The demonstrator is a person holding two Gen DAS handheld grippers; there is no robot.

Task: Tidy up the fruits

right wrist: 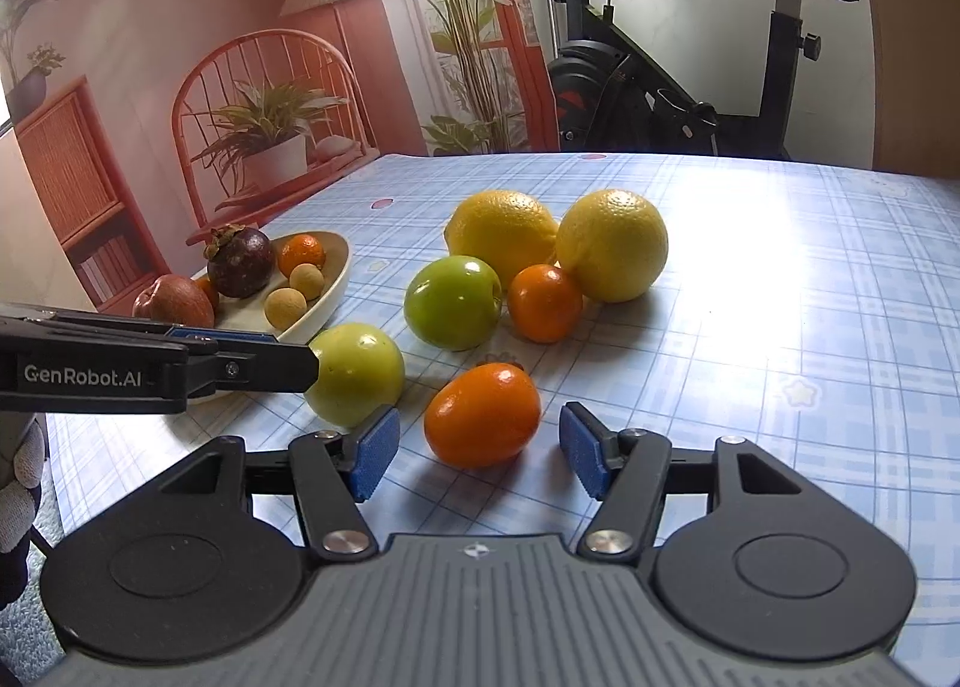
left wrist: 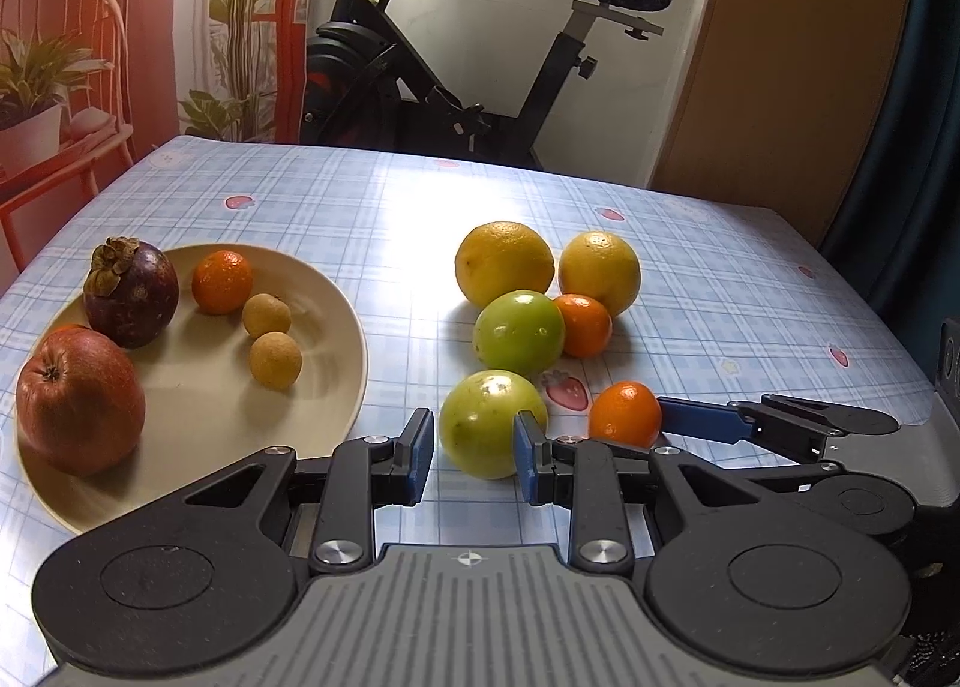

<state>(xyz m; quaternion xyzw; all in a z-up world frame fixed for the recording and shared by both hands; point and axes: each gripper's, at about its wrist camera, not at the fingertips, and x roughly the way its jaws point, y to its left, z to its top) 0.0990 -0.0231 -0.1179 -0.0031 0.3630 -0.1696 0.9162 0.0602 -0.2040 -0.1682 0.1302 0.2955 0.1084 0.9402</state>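
Observation:
A beige plate (left wrist: 336,327) at the left holds a red apple (left wrist: 78,399), a mangosteen (left wrist: 132,294), a small orange (left wrist: 222,282) and two longans (left wrist: 275,360). On the cloth lie two lemons (left wrist: 504,264), two green apples (left wrist: 519,332) and small oranges (left wrist: 581,325). My left gripper (left wrist: 474,456) is open, its fingers just short of the near green apple (left wrist: 489,426). My right gripper (right wrist: 480,450) is open with a small orange (right wrist: 483,414) just ahead of its pads. The near green apple (right wrist: 354,372) lies left of it.
The table wears a blue checked cloth (left wrist: 720,279). An exercise bike (left wrist: 456,57) stands behind the far edge. A wall picture of a chair and plants (right wrist: 264,129) is at the left. The plate also shows in the right wrist view (right wrist: 327,291).

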